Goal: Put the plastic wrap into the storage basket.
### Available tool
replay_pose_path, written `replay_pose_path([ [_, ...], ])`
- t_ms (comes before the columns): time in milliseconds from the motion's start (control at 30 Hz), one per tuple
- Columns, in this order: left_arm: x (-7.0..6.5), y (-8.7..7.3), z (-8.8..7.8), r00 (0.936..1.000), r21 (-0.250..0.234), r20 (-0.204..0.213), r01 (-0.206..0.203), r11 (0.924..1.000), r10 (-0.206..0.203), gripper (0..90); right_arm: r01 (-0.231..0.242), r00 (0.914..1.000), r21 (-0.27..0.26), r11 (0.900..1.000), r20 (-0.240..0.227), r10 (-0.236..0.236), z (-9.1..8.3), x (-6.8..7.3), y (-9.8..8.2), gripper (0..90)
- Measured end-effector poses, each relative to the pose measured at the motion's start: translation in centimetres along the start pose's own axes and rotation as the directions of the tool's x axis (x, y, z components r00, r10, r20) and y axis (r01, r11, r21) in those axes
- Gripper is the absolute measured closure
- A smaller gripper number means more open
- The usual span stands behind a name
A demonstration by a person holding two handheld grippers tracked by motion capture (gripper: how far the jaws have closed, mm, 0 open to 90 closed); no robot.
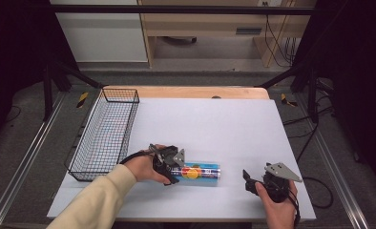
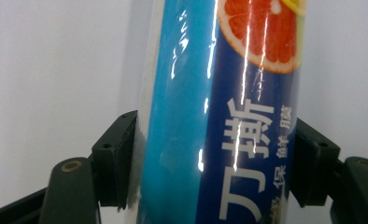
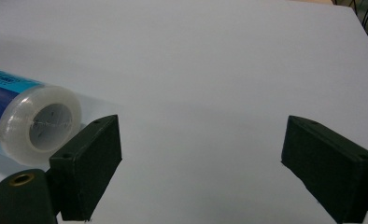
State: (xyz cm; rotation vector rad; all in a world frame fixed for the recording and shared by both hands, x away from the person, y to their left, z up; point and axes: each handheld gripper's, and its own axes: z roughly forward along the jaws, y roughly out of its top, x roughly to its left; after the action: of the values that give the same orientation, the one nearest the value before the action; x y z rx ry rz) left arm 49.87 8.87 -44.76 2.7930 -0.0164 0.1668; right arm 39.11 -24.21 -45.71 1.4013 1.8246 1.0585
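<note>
Left gripper (image 1: 175,168) is clamped on the near end of the blue cylindrical roll of cling film with an orange-slice print (image 1: 199,171); in the left gripper view both black pads (image 2: 114,158) press the glossy wrapper from either side, so the grasp looks made; roll lies flat on the white table sheet (image 1: 224,129), running away from that gripper toward the right gripper; its clear hollow end (image 3: 42,122) faces the right gripper, just off that gripper's left jaw, not touching.

Right gripper (image 1: 249,182) has its jaws spread wide with nothing between them; held low over the sheet, near the roll's far end but apart from it.

Black wire mesh basket (image 1: 105,133) sits just beyond and to the outside of the left gripper, near it, well apart from the right one.

Step in hand, by my read: grasp just secured, lift not yet begun; roll looks still down on the sheet.

Next move probably: raise the roll level, swing it over the basket rim, lower it lengthwise inside; grip is at one end, so the far end may droop; slick wrapper could slip if the squeeze is light.
</note>
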Motion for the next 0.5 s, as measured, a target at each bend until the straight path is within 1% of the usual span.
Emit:
replay_pose_path([
  [33,-0.07,0.07,-0.03,1.0000,0.008,-0.005,-0.003,1.0000,0.003,29.6,-0.001,1.0000,0.000,1.000,0.000,0.001,0.00,0.00,0.01,12.3],
  [100,-0.20,0.13,0.00,1.0000,0.010,-0.006,0.004,0.9999,-0.004,29.7,0.000,1.0000,0.000,1.000,0.000,0.000,0.01,-0.01,0.02,12.3],
  [133,-0.23,0.23,-0.05,1.0000,0.020,-0.008,0.004,0.9998,-0.003,29.7,0.000,1.0000,0.000,1.000,-0.001,0.000,0.03,-0.01,0.02,12.3],
  [267,-0.38,0.41,-0.08,0.9999,0.030,-0.006,0.015,0.9995,-0.014,30.1,0.001,1.0000,-0.001,1.000,0.000,-0.001,0.03,-0.02,0.02,12.3],
  [400,-0.51,0.51,-0.11,0.9998,0.029,-0.010,0.016,0.9995,-0.016,30.6,0.001,1.0000,-0.002,1.000,0.000,-0.001,0.03,-0.02,0.03,12.3],
  [500,-0.56,0.48,-0.11,0.9997,0.017,-0.012,0.023,0.9996,-0.023,30.8,0.001,1.0000,-0.001,1.000,0.001,-0.001,0.05,-0.03,0.02,12.3],
])
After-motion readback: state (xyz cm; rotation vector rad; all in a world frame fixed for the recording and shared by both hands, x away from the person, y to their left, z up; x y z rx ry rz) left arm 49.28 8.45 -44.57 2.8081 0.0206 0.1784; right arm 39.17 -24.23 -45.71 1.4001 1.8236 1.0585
